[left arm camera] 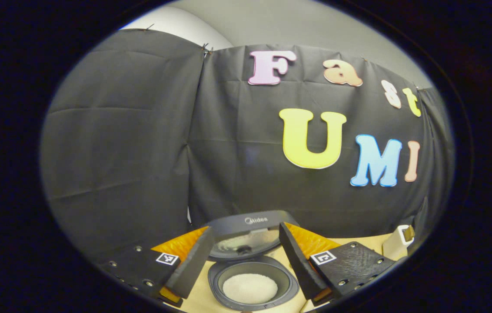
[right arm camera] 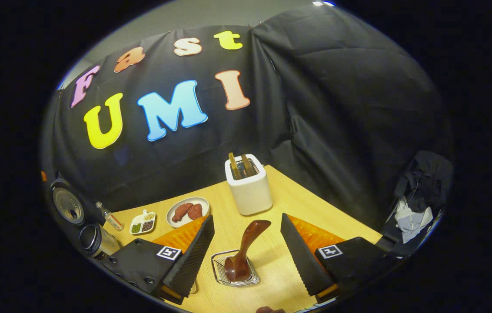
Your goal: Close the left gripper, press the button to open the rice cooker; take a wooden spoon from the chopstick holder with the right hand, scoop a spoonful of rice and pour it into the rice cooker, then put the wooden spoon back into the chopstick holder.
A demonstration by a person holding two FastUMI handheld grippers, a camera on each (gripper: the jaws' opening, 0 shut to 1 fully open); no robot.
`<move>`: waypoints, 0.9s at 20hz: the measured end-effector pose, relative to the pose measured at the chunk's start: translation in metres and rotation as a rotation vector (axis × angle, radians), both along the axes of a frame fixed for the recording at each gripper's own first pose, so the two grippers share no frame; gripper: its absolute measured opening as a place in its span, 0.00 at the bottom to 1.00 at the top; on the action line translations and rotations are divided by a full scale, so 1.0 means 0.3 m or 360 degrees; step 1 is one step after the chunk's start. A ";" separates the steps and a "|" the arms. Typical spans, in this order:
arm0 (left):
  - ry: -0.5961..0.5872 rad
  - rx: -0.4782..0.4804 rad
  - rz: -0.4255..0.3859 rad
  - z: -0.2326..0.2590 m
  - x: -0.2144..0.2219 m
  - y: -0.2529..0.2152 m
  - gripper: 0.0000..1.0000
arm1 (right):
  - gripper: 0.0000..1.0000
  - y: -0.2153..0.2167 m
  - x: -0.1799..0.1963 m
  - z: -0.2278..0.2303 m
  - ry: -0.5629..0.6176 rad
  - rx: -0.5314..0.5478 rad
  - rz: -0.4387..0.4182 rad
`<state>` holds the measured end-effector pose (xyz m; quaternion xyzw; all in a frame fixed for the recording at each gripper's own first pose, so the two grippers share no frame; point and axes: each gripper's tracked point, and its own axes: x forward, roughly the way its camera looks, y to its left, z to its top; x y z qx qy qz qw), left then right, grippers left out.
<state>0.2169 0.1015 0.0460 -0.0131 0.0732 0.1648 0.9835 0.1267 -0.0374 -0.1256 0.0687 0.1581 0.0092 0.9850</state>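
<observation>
One brand name is legible: "Midea", printed in pale letters on the raised lid of the rice cooker [left arm camera: 250, 224], seen in the left gripper view. The square black-and-white coded markers [left arm camera: 167, 258] on the gripper fingers carry patterns, not readable characters. Nothing readable stands on the items on the table [right arm camera: 298, 204].

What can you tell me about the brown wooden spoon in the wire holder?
The wooden spoon is dark reddish-brown and looks smooth and glossy. Its rounded bowl sits down inside a small wire holder on the pale wooden table, and its curved handle leans up and to the right, ending in a wide, flattened tip. It stands between the right gripper's two open fingers, which do not touch it. The white toaster-like box stands farther back.
</observation>
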 end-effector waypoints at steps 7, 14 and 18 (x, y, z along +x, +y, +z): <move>0.0159 0.0028 -0.0023 -0.087 0.309 0.081 0.94 | 0.98 0.057 -0.180 0.099 -0.0067 -0.0122 0.0073; 0.0239 -0.0098 0.0020 -0.161 0.348 0.059 0.97 | 0.98 0.087 -0.169 0.093 -0.0033 -0.0121 0.0106; 0.0338 -0.0171 0.0030 -0.224 0.233 -0.006 0.97 | 0.98 0.132 -0.104 0.094 -0.0050 -0.0047 0.0161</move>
